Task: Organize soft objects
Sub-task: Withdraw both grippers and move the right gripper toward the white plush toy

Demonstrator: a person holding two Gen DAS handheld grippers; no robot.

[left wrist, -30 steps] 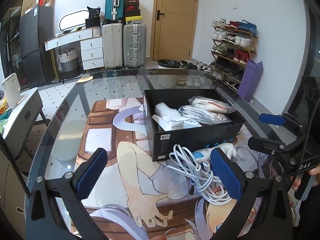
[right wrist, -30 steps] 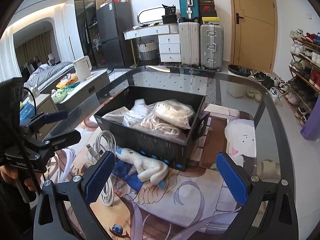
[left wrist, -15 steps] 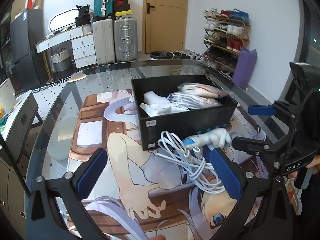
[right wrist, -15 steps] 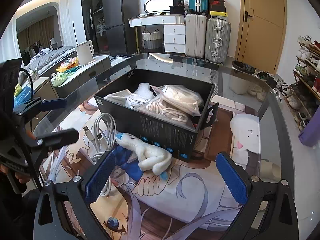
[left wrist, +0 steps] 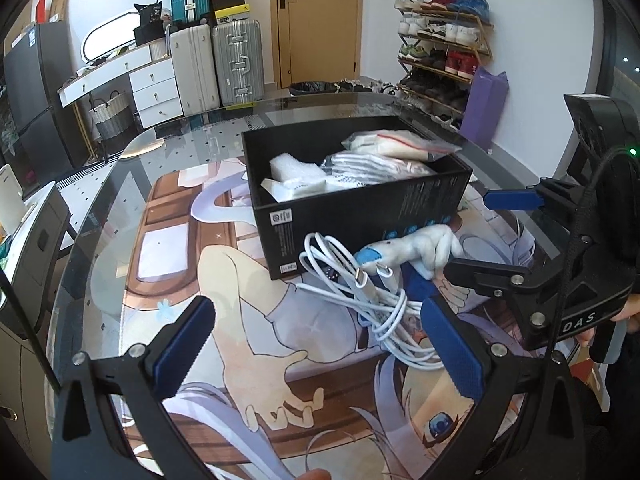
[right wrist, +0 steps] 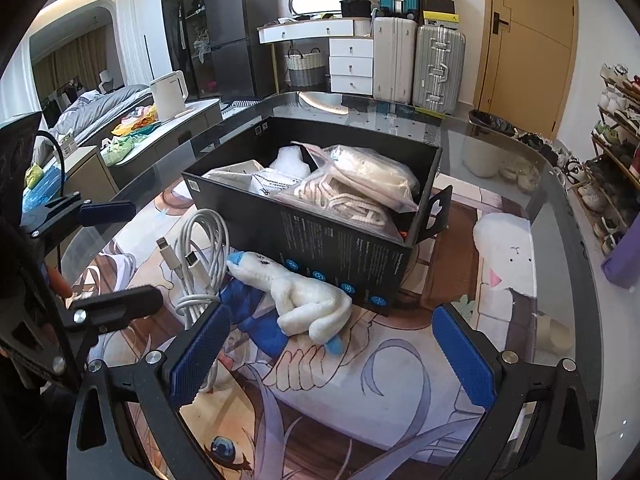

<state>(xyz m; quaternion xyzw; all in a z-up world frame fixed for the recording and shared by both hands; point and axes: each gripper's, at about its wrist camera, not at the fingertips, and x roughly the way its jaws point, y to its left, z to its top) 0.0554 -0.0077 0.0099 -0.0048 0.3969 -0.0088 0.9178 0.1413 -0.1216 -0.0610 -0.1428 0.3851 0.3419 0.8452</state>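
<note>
Lying beyond both grippers' spread fingers (right wrist: 198, 354), the plush toy (right wrist: 300, 300) touches the box (right wrist: 340, 248).

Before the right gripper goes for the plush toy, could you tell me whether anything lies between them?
Nothing visible does. The open right gripper looks straight at the white plush toy, which lies on the printed mat against the black box. The coiled white cable touches the toy's far end, on the left gripper's side.
</note>
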